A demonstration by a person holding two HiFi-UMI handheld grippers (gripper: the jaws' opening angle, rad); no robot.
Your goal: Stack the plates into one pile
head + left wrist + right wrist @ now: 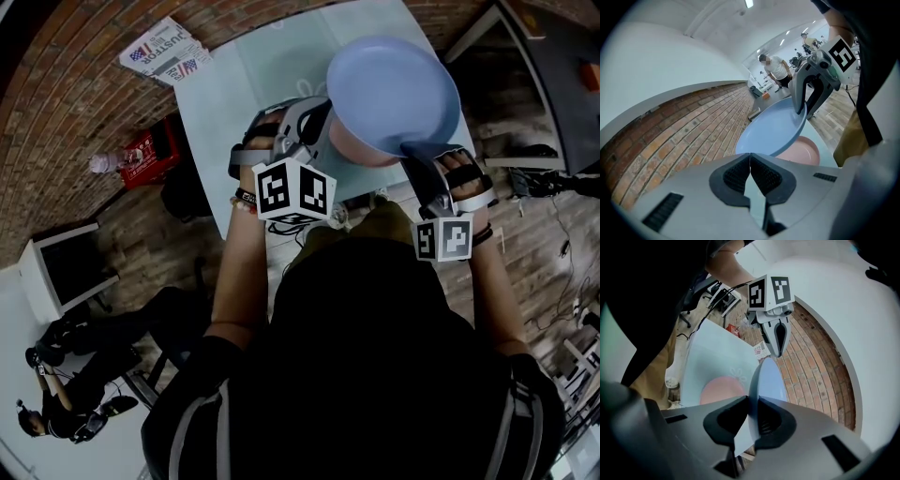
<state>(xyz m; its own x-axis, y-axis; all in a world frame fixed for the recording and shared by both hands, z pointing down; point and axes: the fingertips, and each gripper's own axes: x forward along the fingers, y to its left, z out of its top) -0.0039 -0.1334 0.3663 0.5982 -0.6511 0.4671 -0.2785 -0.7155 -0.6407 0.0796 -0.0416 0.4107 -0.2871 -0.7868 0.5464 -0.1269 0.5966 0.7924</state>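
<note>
Head view: the blue plate (394,94) hangs tilted over the pink plate (349,142), near the table (234,103) edge; bare top lies beyond. Left gripper view: the left gripper (750,161) is closed and empty. Right gripper view: the right gripper (751,411), angled downward, pinches the blue plate's rim.

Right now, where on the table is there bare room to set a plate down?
Bare tabletop runs from the papers by the far corner to the blue plate. The near edge is crowded: the right gripper holds the blue plate over the pink plate, with the shut left gripper beside them.
</note>
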